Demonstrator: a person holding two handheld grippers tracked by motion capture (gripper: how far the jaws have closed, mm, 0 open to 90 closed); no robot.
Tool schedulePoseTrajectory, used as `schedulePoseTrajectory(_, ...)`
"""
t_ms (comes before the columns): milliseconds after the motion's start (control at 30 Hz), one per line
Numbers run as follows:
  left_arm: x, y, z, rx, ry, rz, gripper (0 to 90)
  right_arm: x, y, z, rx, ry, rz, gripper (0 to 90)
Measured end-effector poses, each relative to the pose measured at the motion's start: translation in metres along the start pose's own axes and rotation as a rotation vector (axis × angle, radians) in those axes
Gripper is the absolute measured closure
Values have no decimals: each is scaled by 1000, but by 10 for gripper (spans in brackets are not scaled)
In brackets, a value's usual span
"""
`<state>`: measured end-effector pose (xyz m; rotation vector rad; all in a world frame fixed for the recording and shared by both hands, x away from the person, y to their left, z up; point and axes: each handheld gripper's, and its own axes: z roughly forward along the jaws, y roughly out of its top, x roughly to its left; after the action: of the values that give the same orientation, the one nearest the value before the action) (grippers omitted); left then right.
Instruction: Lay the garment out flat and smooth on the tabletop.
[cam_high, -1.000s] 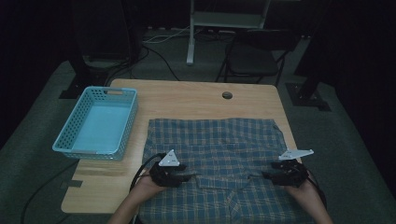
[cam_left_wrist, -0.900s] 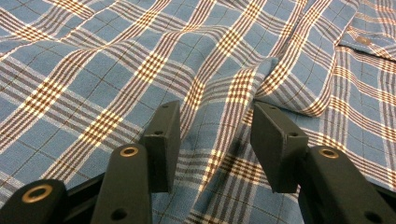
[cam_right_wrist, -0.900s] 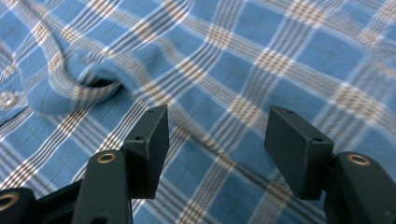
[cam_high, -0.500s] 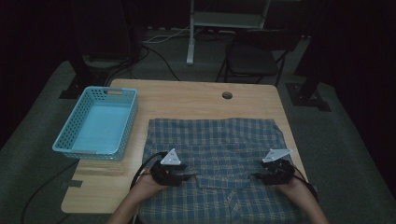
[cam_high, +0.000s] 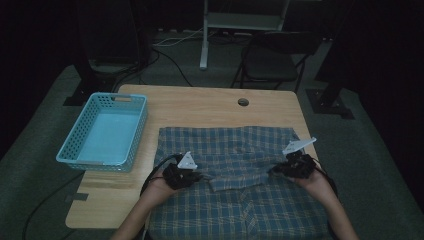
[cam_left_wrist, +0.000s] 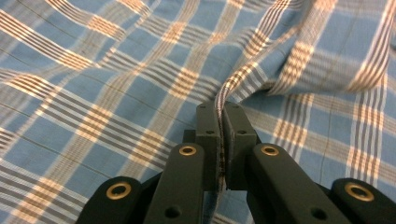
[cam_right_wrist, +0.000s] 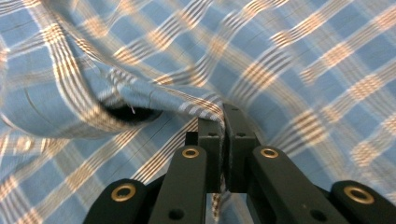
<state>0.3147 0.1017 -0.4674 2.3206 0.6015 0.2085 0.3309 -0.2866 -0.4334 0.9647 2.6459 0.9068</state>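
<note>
A blue plaid cloth (cam_high: 235, 200) lies spread over the near half of the wooden table (cam_high: 210, 107). My left gripper (cam_high: 197, 176) rests on the cloth's left part; its jaws have just been closing and now pinch a raised fold of the plaid cloth (cam_left_wrist: 243, 84) between them. My right gripper (cam_high: 276, 169) sits on the right part, its jaws also just closed, gripping a ridge of the same plaid cloth (cam_right_wrist: 154, 93). Between the two grippers a small flap of cloth (cam_high: 235, 180) stands lifted off the rest.
A light blue plastic basket (cam_high: 102, 132) stands empty at the table's left. A round cable hole (cam_high: 243, 102) sits near the far edge. Behind the table are a dark chair (cam_high: 272, 60) and a white stand (cam_high: 205, 35).
The right gripper has moved left, toward the middle of the cloth, pulling a fold with it. Both grippers' jaws have shut on the fabric. The left hand stays in place.
</note>
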Motion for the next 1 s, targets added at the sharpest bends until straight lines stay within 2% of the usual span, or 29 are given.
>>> schedulePoseTrajectory(33,1,1,-1,-5,-10,-10,849,-7,4,-1,-1,-2,31,875)
schedulePoseTrajectory(67,0,3,-2,-7,-1,-10,761,-11,6,0,0,-4,49,875)
schedulePoseTrajectory(100,0,4,-3,3,8,-9,631,-18,9,1,7,-11,69,875)
schedulePoseTrajectory(133,0,4,-3,3,8,-9,586,-23,11,4,19,-12,93,875)
schedulePoseTrajectory(167,-1,6,-5,15,16,-7,564,-31,13,8,24,2,134,875)
schedulePoseTrajectory(367,6,2,-6,43,25,-78,409,-58,13,28,44,48,255,875)
schedulePoseTrajectory(433,10,0,-4,61,48,-89,401,-65,10,32,35,72,299,875)
schedulePoseTrajectory(467,12,0,-3,69,65,-91,402,-67,9,35,34,73,300,875)
schedulePoseTrajectory(500,12,0,-3,69,65,-91,437,-67,9,35,34,73,300,875)
schedulePoseTrajectory(533,15,-2,-3,67,62,-54,437,-69,8,36,33,80,314,875)
schedulePoseTrajectory(567,16,-3,-2,56,42,-47,592,-72,5,38,24,99,332,874)
schedulePoseTrajectory(600,19,-4,-2,49,29,-50,638,-73,4,38,16,110,334,874)
schedulePoseTrajectory(667,25,-5,0,33,37,-84,741,-74,2,37,6,127,341,874)
schedulePoseTrajectory(700,29,-6,0,27,55,-94,797,-74,0,36,3,137,346,874)
schedulePoseTrajectory(767,35,-7,1,11,108,-126,854,-73,-3,35,6,142,345,875)
schedulePoseTrajectory(833,42,-8,1,-8,121,-155,869,-72,-8,33,5,151,341,875)
schedulePoseTrajectory(867,44,-9,3,-8,114,-164,872,-70,-11,33,13,152,334,875)
schedulePoseTrajectory(933,44,-10,7,4,99,-156,873,-64,-19,32,18,160,326,876)
schedulePoseTrajectory(1000,43,-11,6,10,60,-151,875,-59,-28,29,5,171,330,877)
